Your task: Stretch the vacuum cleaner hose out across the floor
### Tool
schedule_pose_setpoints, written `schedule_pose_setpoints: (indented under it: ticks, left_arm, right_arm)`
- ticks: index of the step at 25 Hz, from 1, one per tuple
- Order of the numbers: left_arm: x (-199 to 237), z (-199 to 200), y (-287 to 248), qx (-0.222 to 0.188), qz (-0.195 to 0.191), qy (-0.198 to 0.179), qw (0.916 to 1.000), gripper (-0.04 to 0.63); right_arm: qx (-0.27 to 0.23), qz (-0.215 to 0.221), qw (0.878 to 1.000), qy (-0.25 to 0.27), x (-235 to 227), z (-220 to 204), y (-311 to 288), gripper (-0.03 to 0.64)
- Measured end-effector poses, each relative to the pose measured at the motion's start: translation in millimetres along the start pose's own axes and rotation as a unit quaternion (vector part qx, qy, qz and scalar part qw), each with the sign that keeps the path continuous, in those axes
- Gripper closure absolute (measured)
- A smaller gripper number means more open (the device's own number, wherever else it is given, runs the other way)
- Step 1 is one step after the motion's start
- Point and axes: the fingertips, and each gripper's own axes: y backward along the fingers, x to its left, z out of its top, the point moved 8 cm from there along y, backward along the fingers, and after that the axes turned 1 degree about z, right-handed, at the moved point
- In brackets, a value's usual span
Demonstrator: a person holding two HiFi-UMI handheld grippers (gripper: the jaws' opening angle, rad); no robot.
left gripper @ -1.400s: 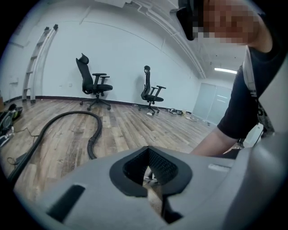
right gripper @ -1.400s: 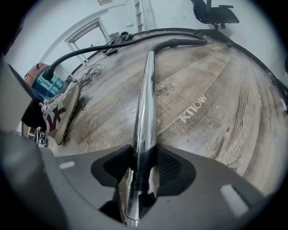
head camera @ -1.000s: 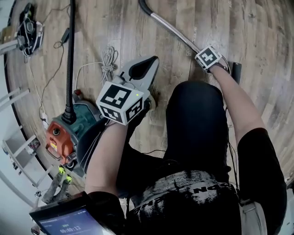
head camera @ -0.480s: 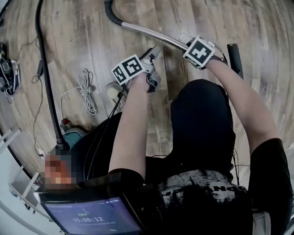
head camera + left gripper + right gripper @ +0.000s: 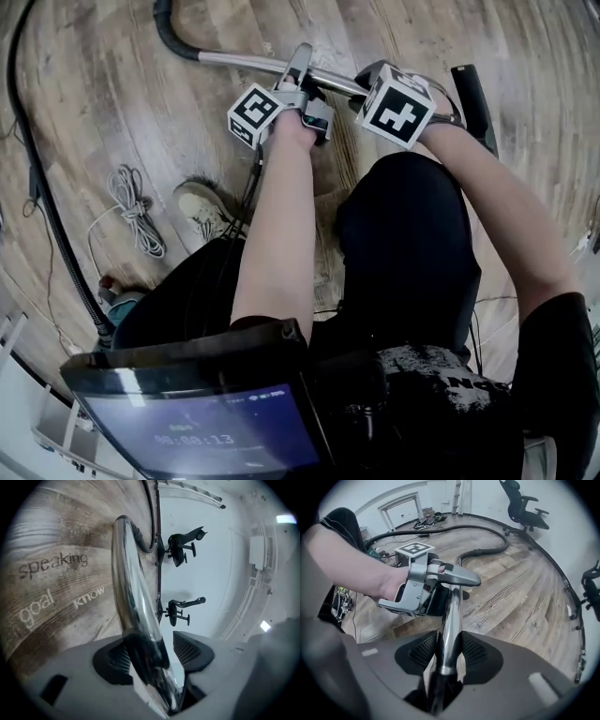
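The vacuum's chrome tube [image 5: 234, 62] runs across the wooden floor at the top of the head view and joins the black hose [image 5: 169, 33] at its left end. The hose loops down the left side to the cleaner body [image 5: 112, 305]. My right gripper [image 5: 361, 89] is shut on the tube, with both pads pressed on it [image 5: 449, 653]. My left gripper [image 5: 305, 84] is just to its left with its jaws open around the same tube [image 5: 126, 583]. The tube rests near one pad, and a gap shows at the other [image 5: 152, 656]. In the right gripper view the hose [image 5: 487, 550] curves away beyond.
A coiled white cable [image 5: 131, 211] and the person's shoe [image 5: 202, 211] lie on the floor left of the legs. A tablet [image 5: 197, 422] hangs at the chest. Office chairs [image 5: 525, 506] stand by the far wall. A black bar [image 5: 469, 89] lies at the right.
My left gripper has travelled from beside the cleaner body up to the chrome tube and now stands open around it. The right gripper has kept its hold on the tube.
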Motion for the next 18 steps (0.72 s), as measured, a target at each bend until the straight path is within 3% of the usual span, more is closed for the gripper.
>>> schedule_pose_setpoints:
  ticks: [2, 6, 12, 15, 18]
  left_arm:
    - [-3, 0, -4, -0.013, -0.006, 0.015, 0.9998, 0.411]
    - [-9, 0, -4, -0.065, -0.022, 0.072, 0.9951, 0.456]
    - [-31, -1, -6, -0.101, 0.002, 0.043, 0.994, 0.466]
    - [-39, -8, -6, -0.103, 0.008, 0.035, 0.994, 0.465]
    - [-44, -15, -3, -0.089, 0.027, -0.007, 0.9957, 0.459]
  right_arm:
    - [0.0, -0.022, 1.0, 0.018, -5, 2, 8, 0.442]
    - [-0.011, -0.041, 0.998, 0.047, -11, 7, 14, 0.44]
    - [0.002, -0.095, 0.99, 0.106, -19, 19, -2, 0.422]
    - [0.016, -0.092, 0.99, 0.106, -23, 19, -9, 0.441]
    - [0.018, -0.077, 0.993, 0.088, -21, 10, -12, 0.46]
